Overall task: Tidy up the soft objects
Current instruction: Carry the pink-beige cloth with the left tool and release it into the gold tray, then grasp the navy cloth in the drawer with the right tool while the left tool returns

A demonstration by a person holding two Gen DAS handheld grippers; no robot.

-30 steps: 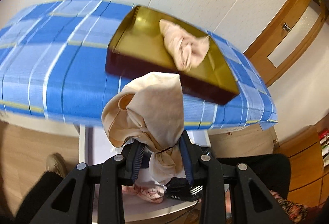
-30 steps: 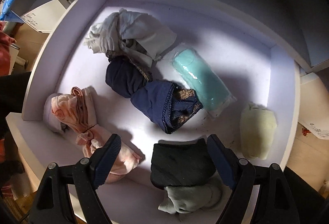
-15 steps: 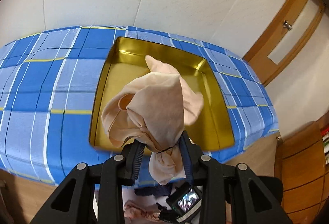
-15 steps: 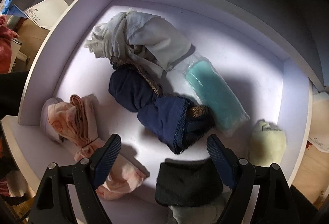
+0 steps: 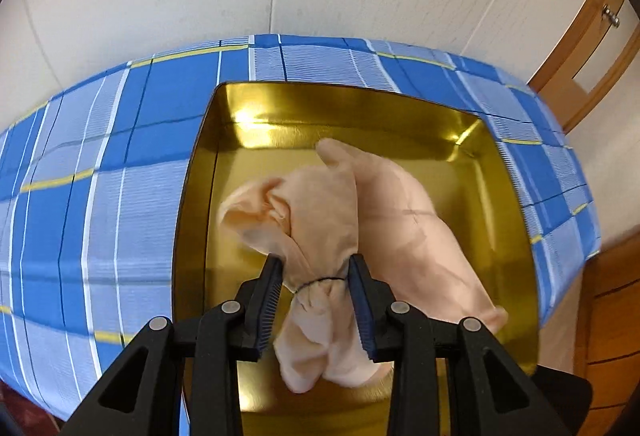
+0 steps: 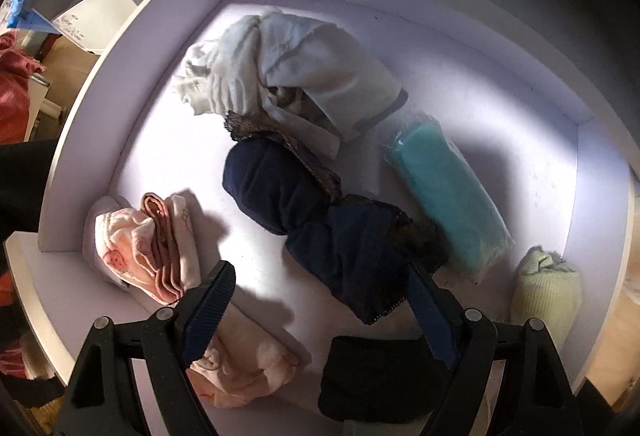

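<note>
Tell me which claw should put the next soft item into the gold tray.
Left. The left claw is shut on a peach bundle directly over the gold tray. The right claw hangs open and empty over the white drawer.

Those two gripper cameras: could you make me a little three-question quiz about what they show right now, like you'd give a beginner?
1. True or false: the left gripper is shut on a peach cloth bundle.
2. Multiple choice: what lies under that bundle? A) a wooden floor B) a gold tray on a blue plaid cloth C) a sink
3. Fill in: the right gripper is open over a white drawer, and the item nearest between its fingers is coloured ____.

Key
1. True.
2. B; a second peach cloth already lies in the tray.
3. Navy: the navy garment.
</note>
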